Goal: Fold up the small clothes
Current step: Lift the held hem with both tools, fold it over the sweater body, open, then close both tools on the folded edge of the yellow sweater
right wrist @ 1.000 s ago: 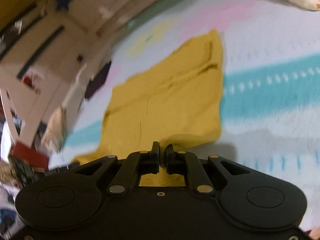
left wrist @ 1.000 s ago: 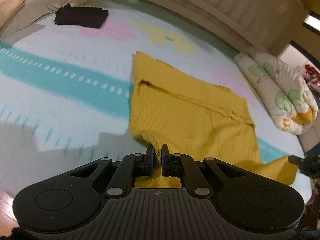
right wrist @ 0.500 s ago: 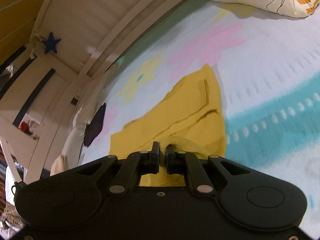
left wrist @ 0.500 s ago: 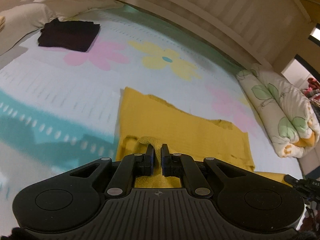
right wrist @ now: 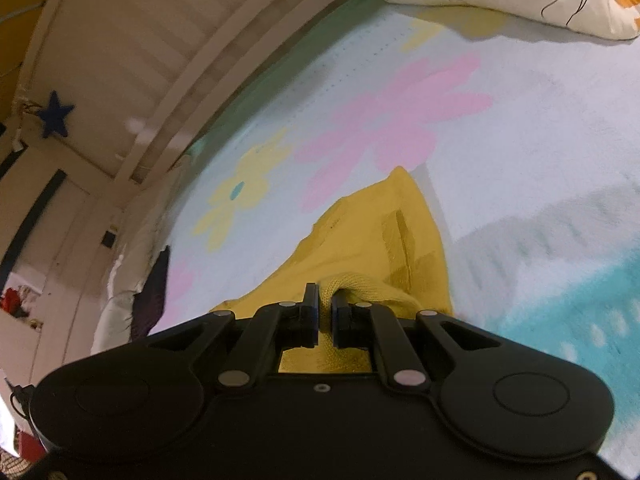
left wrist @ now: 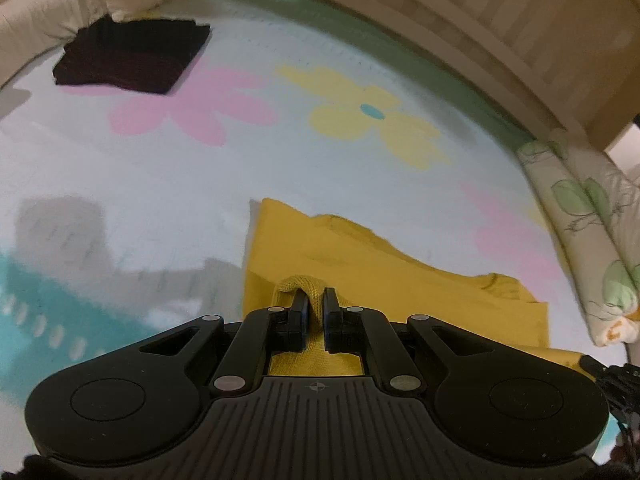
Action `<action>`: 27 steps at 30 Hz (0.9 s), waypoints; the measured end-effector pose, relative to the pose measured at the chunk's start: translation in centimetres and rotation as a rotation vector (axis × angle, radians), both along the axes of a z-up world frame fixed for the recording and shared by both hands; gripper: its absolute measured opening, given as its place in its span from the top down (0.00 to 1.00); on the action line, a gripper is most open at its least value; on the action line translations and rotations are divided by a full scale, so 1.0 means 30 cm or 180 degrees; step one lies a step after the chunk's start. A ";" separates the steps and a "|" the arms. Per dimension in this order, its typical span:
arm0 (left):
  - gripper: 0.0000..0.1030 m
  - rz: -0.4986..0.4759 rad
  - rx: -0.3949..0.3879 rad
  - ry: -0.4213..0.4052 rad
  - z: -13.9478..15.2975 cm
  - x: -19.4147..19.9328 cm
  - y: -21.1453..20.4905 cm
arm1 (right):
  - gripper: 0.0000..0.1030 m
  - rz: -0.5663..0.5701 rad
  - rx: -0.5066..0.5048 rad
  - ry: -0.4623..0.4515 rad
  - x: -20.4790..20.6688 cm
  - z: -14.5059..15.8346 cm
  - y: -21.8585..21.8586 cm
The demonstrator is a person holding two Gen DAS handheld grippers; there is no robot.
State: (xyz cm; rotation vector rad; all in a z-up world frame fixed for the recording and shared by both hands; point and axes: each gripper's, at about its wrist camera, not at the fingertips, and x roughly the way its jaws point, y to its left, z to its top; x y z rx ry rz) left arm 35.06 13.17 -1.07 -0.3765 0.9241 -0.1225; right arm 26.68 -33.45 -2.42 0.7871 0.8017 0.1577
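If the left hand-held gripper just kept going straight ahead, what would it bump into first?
Probably the yellow garment that the left hand-held gripper already pinches, lying directly ahead on the flowered bedsheet; depth is unclear.

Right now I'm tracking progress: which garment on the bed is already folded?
The black one, a neat square lying untouched by the pillow. The yellow one is mid-fold, pinched in both tongs.
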 end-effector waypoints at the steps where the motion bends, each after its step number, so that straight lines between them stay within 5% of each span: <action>1: 0.93 -0.0008 0.0020 0.0034 -0.019 0.017 -0.002 | 0.86 0.0000 -0.0012 0.0023 0.014 -0.010 0.001; 13: 0.91 -0.0068 -0.0129 0.0060 -0.118 0.120 0.042 | 0.84 -0.0123 -0.0229 0.0237 0.111 -0.105 0.002; 16: 0.76 -0.0109 -0.0294 0.0033 -0.114 0.130 0.061 | 0.80 -0.0170 -0.0277 0.0223 0.109 -0.109 -0.004; 19: 0.70 -0.0107 -0.0129 -0.0142 -0.074 0.105 0.067 | 0.78 -0.0191 -0.0316 0.0150 0.097 -0.093 -0.011; 21: 0.62 -0.0196 -0.0023 -0.0219 -0.045 0.077 0.068 | 0.70 -0.0210 -0.0316 0.0054 0.084 -0.069 -0.019; 23: 0.57 -0.0277 0.0001 -0.0234 -0.024 0.046 0.074 | 0.42 -0.0189 -0.0268 -0.0060 0.065 -0.040 -0.033; 27: 0.56 -0.0482 -0.0025 -0.0056 -0.034 -0.004 0.064 | 0.41 0.0021 -0.0249 -0.0042 0.043 -0.008 -0.041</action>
